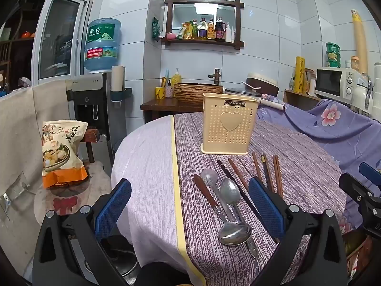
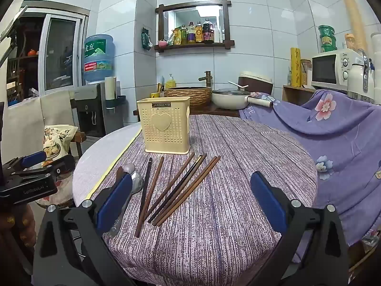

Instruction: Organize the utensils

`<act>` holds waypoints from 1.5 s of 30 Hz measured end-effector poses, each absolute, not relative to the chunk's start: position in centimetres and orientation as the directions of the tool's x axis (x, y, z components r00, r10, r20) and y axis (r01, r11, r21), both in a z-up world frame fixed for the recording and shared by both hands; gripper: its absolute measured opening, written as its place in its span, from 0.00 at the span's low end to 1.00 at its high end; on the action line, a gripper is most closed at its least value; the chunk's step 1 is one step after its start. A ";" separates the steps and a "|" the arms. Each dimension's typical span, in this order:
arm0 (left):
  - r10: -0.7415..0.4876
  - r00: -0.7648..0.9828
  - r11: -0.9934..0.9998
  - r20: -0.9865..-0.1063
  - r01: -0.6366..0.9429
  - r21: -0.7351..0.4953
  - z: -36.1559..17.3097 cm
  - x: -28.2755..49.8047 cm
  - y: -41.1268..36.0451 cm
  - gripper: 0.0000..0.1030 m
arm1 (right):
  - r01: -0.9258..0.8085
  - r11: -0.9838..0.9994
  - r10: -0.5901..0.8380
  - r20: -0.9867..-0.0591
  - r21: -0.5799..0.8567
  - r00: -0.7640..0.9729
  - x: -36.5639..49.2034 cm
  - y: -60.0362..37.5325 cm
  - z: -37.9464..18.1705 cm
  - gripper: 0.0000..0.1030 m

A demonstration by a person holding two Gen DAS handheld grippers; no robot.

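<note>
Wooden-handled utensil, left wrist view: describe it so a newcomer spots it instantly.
Find the cream holder on the round table. In front lie spoons and chopsticks. The wooden-handled utensil is leftmost in that row: brown handle, metal collar, unlike the all-metal spoons.

You have bare tablecloth (image 2: 238, 166) right of the chopsticks (image 2: 181, 188). The utensil holder (image 2: 164, 128) blocks the far side; spoons (image 1: 228, 205) crowd the left.

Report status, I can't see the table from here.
Left gripper open, right gripper open, both empty. Chopsticks and spoons flat on table; holder upright. Nothing blocking.
</note>
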State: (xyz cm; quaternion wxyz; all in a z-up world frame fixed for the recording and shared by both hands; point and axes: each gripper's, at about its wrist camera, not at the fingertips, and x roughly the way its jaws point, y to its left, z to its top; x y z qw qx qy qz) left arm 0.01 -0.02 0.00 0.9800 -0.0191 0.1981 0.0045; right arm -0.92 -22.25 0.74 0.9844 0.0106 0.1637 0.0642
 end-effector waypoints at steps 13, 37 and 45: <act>0.000 0.922 0.999 -0.388 -0.016 -0.038 0.0 0.0 0.0 0.94 | -0.124 0.991 0.132 -0.323 0.044 0.937 -1.0 -22.2 0.7 0.95; -0.001 0.920 0.999 -0.391 -0.015 -0.039 -0.2 0.2 -0.1 0.94 | -0.126 0.991 0.134 -0.326 0.046 0.936 -1.0 -22.2 0.7 0.95; -0.001 0.921 0.999 -0.389 -0.015 -0.039 -0.4 0.4 0.3 0.94 | -0.126 0.991 0.135 -0.327 0.049 0.935 -0.8 -22.2 0.6 0.95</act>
